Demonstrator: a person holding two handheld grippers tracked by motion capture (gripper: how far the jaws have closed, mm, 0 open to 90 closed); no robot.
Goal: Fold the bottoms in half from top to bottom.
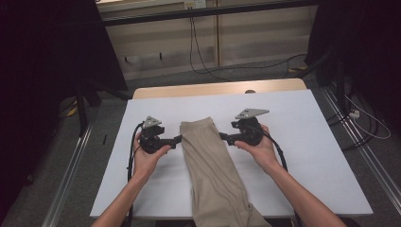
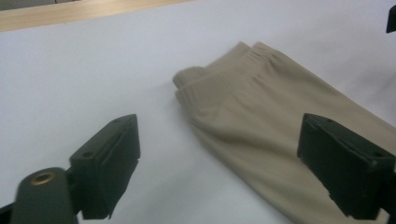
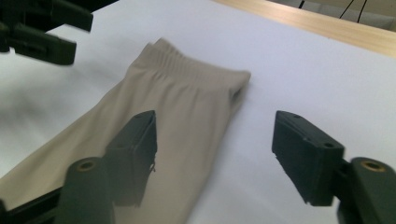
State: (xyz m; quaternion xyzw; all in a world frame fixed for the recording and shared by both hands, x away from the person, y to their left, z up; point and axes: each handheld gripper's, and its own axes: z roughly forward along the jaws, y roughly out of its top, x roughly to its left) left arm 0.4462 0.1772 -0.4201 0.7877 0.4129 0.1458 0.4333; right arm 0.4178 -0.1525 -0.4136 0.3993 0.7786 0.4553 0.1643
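Trousers [image 1: 213, 165], beige and folded, sit mid-frame on our white table [image 1: 321, 156], legs cut off at the bottom edge. Left gripper [image 1: 177, 140] and right gripper [image 1: 222, 136] flank the waistband [image 1: 196, 125], both spread wide, gripping nothing.

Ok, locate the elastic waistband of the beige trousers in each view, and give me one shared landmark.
High view: waistband at centre, the garment's far end, between the two grippers.
Left gripper view: waistband upper centre, beyond the open jaws.
Right gripper view: waistband upper centre-left.
Shared landmark: the wooden table edge beyond the white surface.

folded beige trousers [image 1: 215, 175] cut off at bottom edge, legs hanging past table [image 1: 326, 156]
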